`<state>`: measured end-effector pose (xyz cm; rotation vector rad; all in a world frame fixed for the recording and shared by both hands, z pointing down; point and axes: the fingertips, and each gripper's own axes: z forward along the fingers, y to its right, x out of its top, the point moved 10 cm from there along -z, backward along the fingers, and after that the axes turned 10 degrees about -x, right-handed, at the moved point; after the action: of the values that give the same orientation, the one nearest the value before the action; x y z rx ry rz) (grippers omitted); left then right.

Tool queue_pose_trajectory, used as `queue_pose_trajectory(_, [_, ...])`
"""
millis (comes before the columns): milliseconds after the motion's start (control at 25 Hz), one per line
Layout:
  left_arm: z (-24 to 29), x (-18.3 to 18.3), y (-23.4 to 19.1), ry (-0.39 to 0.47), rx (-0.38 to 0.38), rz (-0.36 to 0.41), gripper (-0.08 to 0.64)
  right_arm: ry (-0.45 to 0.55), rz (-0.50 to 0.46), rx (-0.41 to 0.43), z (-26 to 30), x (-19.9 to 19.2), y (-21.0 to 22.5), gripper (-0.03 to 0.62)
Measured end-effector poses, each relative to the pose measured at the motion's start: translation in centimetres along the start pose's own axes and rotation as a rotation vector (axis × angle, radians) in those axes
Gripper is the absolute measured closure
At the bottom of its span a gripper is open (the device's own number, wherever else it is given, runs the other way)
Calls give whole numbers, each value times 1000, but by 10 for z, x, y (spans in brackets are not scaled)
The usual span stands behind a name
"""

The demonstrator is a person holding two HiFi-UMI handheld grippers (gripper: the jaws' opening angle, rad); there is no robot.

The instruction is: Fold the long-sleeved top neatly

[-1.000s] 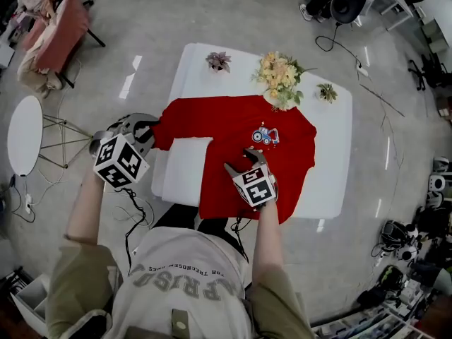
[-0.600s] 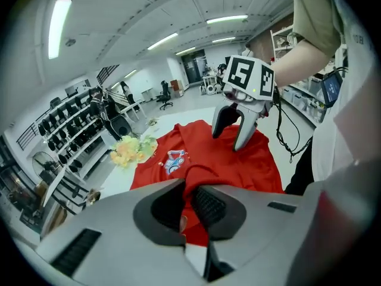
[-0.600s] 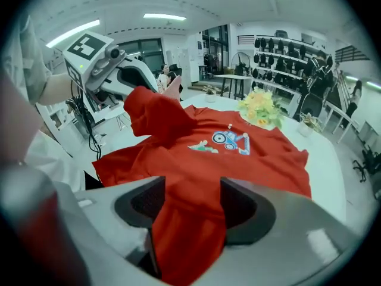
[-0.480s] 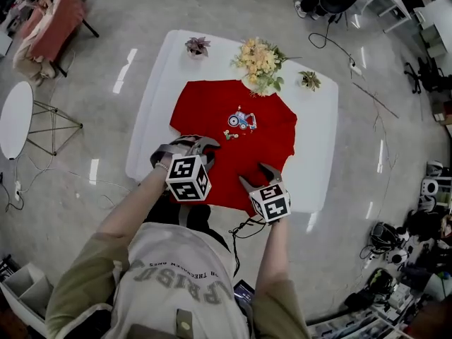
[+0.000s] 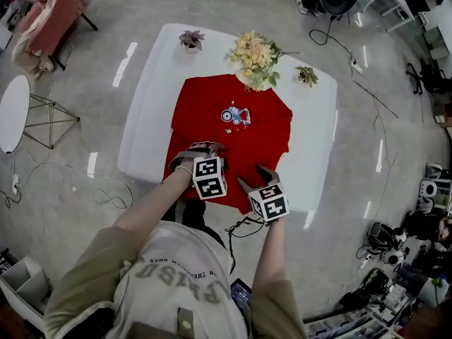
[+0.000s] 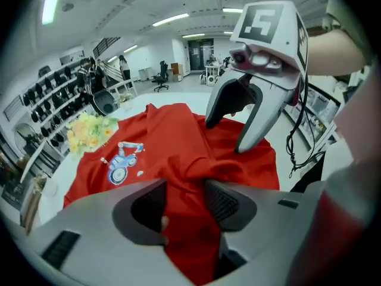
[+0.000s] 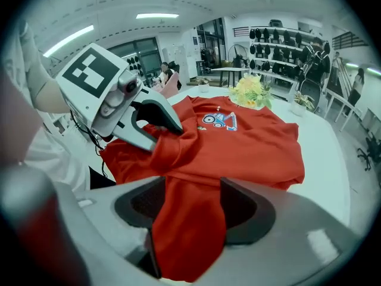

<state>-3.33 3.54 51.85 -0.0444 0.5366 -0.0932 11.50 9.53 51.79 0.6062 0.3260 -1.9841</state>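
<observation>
Your L gripper swung in from 9 o'clock, jaws just opening off the top; R gripper gapes astride it at 6 o'clock. Unpinned fold may spring back.

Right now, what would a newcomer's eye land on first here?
The bright red top with its blue tractor print, spread on the white table. Next come the two grippers at its near edge: the left gripper, whose jaws have just been opening with red cloth between them, and the right gripper, open over the cloth. At the far edge stand yellow flowers.
</observation>
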Motion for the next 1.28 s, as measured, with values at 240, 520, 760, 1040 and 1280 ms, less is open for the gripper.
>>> queue_pose_trajectory(240, [-37,-26,-15,3,-12,-28,223,8,45,20,1,12,-5,313])
queue_pose_trajectory(520, [-81,-89,-55,-18,41,-148,222,100,215,76,-16,32,-22,313])
queue_pose_trajectory(760, [-66,-107,-55,-53,-31,-119,222,-1,279,-86,12,26,-25,318])
queue_pose_trajectory(1040, [-56,-119,-63,-62,-119,-94,222,-26,412,-192,11,26,-19,567])
queue_pose_trajectory(1280, [-64,-125,-61,-55,-102,-77,222,86,385,-240,-38,46,-4,575])
